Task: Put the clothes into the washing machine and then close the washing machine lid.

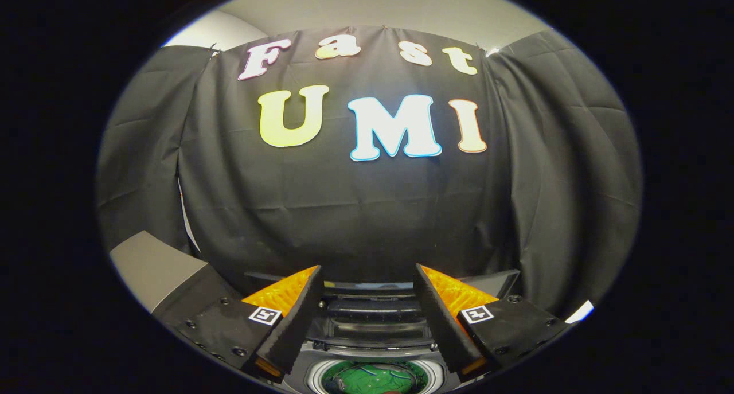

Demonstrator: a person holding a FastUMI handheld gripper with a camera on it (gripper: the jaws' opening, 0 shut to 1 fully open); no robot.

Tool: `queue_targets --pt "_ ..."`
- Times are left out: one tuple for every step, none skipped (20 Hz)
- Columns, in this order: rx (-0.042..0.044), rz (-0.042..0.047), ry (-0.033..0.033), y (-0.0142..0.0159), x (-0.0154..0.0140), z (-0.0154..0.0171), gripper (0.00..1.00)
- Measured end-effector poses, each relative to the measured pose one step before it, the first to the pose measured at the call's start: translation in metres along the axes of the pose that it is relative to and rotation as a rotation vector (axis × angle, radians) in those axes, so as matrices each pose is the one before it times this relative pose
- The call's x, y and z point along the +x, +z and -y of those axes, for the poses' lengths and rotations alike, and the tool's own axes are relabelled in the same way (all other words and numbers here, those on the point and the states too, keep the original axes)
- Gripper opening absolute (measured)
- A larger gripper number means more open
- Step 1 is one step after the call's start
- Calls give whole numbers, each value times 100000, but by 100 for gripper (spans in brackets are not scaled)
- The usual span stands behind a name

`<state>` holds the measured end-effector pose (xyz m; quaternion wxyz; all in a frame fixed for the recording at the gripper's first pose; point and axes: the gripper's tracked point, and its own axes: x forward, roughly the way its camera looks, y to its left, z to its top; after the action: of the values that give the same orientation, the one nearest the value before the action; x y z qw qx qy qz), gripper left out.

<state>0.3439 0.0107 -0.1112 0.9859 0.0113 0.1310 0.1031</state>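
Note:
My gripper (367,276) is open, its two fingers spread wide with nothing between them. Below and between the fingers sits the washing machine (373,331), seen from above, its dark top panel running from one finger to the other. Its round drum opening lies nearest to me, and green clothes (373,378) lie inside it. The raised lid (487,280) stands up at the back of the machine, just beyond the fingertips. The gripper hangs above the machine and touches nothing.
A grey flat-topped surface (152,265) stands to the left of the machine. The black cloth wall (367,210) hangs close behind the machine and wraps round both sides.

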Motion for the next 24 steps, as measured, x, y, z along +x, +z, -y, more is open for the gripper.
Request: queue_targets --pt "-85 -360 -288 99 700 -97 98" --pt "172 -659 -141 -51 806 -153 98" --pt "267 -726 -110 -147 606 -147 98" --pt "87 -920 -461 -257 819 -92 98" --pt "-84 -994 -803 -197 713 60 98" --pt "57 -1743 -982 -332 693 128 98" --pt "224 -1882 -573 -566 263 41 98" --pt "24 -1437 -1003 -403 354 142 98" --pt "-217 -1454 -806 -330 823 167 98" --pt "936 -323 105 64 143 12 98" --pt "830 314 -324 70 -18 96 98" --pt "-314 -241 83 -230 -95 -114 98" --pt "-684 618 -118 122 -165 -72 98" --pt "-179 297 212 -123 -317 37 98" --pt "803 -274 70 -123 -155 90 99" --pt "1014 710 113 36 -301 36 98" --pt "-304 296 241 -77 -376 -63 99" --pt "-485 966 248 -60 -411 -111 99" --pt "-153 543 222 -133 -360 82 99" --pt "40 778 374 -79 -365 22 99" --pt "-41 504 307 -53 -497 0 99" --pt "-396 372 242 -118 -343 -34 99" --pt "-384 352 155 -184 -380 0 99" --pt "-131 294 99 -148 -399 38 99"
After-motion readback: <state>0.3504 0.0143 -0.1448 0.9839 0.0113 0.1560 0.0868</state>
